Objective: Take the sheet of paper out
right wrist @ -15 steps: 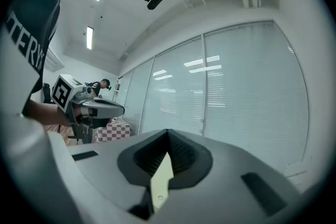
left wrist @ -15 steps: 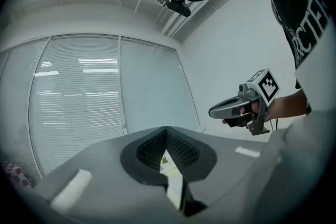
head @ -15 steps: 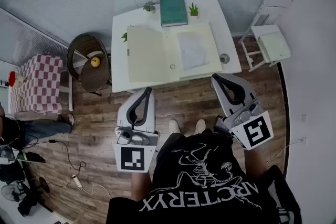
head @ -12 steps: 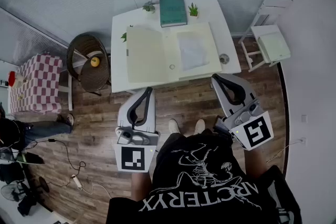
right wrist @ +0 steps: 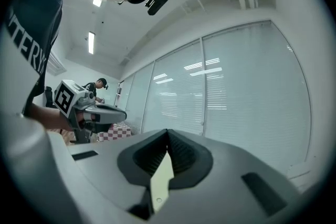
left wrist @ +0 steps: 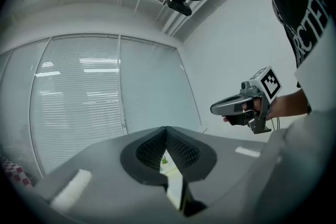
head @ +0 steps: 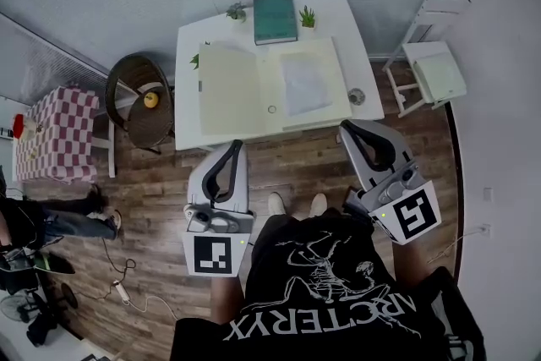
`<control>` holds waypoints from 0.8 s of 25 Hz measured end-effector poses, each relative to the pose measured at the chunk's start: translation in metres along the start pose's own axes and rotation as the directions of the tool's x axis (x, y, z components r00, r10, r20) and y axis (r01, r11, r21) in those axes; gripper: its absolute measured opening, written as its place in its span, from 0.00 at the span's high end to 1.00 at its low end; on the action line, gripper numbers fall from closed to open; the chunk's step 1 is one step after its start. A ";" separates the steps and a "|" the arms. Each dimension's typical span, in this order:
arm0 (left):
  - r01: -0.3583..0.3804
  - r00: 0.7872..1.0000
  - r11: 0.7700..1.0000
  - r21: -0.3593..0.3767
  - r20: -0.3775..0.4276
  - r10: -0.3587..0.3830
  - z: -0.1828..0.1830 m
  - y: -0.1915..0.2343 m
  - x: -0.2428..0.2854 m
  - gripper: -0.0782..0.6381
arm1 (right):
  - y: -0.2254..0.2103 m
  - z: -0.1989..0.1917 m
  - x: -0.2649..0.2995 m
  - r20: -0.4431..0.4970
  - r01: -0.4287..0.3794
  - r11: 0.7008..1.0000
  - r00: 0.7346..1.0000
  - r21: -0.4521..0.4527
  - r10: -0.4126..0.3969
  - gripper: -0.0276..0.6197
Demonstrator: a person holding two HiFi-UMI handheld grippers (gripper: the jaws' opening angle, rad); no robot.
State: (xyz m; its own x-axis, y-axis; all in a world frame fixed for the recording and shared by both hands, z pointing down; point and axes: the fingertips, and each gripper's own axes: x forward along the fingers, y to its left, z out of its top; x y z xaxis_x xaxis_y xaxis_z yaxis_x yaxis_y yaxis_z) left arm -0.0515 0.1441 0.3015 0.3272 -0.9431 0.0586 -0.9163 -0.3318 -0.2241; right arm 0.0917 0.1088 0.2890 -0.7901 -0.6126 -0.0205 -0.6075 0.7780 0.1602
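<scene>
Bearing an open folder [head: 228, 89], the tabletop [head: 359, 21] is shown ahead. The sheet [head: 306, 83] lies on the folder's right leaf, long axis running away from the person. The left tongs [head: 236, 146] and right tongs [head: 348, 127] are held closed, empty, short of the tabletop, the right nearer the sheet.

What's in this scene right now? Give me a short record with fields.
table: white, ahead of the person
folder: open flat on the table
paper: lying on the folder's right half, nothing touching it
book: green, at the table's far edge
left tool: shut, empty, held level, short of the table
right tool: shut, empty, held level, short of the table
task: not yet begun
</scene>
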 end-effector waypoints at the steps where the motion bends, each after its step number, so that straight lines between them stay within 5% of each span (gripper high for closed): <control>1: -0.003 1.000 1.000 -0.004 0.001 0.003 0.001 -0.002 0.002 0.88 | -0.002 0.000 -0.001 -0.001 -0.003 1.000 1.000 -0.004 0.003 0.94; 10: -0.013 0.999 1.000 0.010 -0.034 0.014 -0.013 -0.015 0.028 0.88 | -0.023 -0.027 -0.004 -0.067 -0.045 0.999 0.997 0.019 0.046 0.94; 20: 0.064 0.997 0.998 -0.014 -0.041 -0.065 -0.043 0.054 0.103 0.88 | -0.055 -0.041 0.095 -0.104 -0.011 1.000 0.995 -0.001 0.010 0.94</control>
State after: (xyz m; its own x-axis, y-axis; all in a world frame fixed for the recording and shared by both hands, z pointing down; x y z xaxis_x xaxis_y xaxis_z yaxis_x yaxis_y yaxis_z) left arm -0.0773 0.0280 0.3370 0.3762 -0.9196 0.1131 -0.8964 -0.3921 -0.2066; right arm 0.0533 0.0027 0.3185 -0.7836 -0.6156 0.0838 -0.5989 0.7843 0.1616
